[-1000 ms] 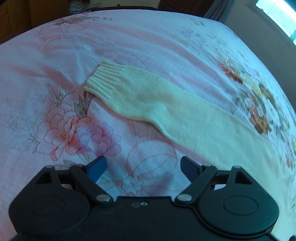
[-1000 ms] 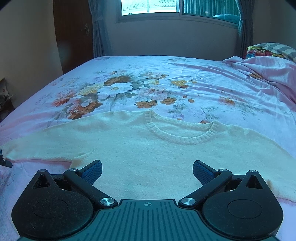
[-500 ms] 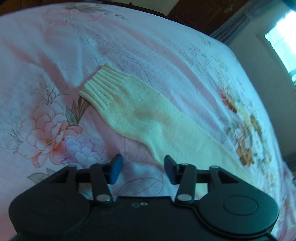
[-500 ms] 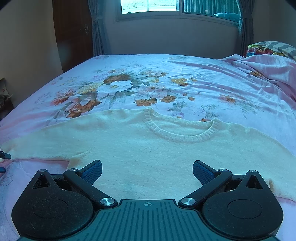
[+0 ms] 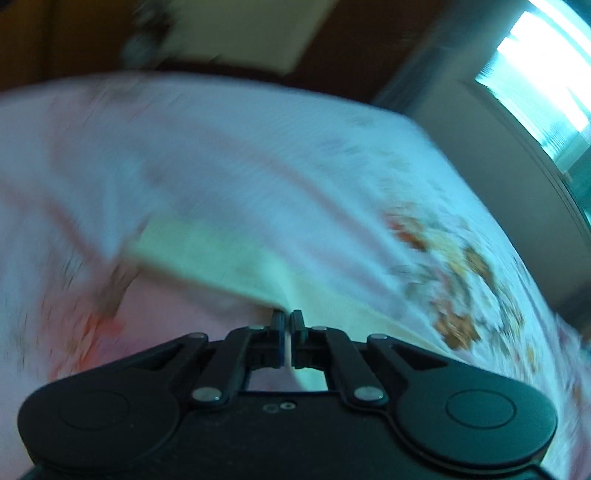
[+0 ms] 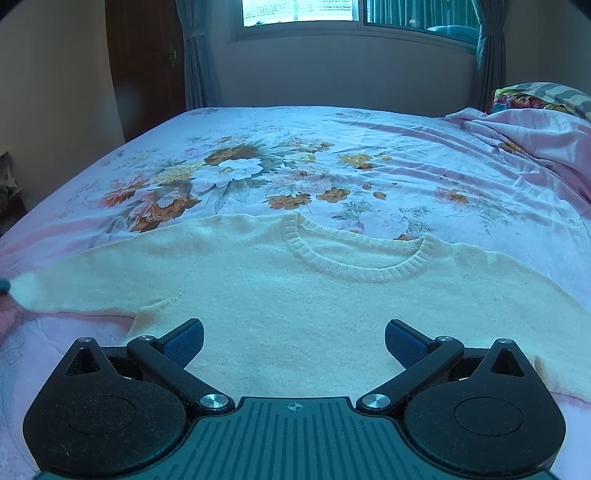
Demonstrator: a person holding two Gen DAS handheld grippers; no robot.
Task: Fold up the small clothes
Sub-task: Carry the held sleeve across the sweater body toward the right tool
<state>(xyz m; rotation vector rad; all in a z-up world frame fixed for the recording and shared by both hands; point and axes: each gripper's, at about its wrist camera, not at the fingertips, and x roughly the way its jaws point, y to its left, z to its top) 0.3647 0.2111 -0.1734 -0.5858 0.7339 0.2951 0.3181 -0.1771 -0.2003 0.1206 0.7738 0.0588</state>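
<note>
A cream knit sweater (image 6: 295, 291) lies flat on the floral bed sheet (image 6: 280, 147), neckline away from me. My right gripper (image 6: 294, 338) is open and empty, low over the sweater's body. In the blurred left wrist view, my left gripper (image 5: 287, 320) is shut on the sweater's left sleeve (image 5: 207, 254), and a fold of cream knit shows between its jaws. The sleeve's far end shows at the left edge of the right wrist view (image 6: 26, 291).
A bunched pink blanket (image 6: 524, 129) and a patterned pillow (image 6: 535, 96) lie at the bed's far right. A window (image 6: 332, 11) and curtains are behind the bed; a wooden door (image 6: 147, 66) stands at the far left.
My left gripper closed from open and pinched the sleeve, and it is now moving fast, blurring the view. The sleeve end has lifted. The right gripper has barely moved.
</note>
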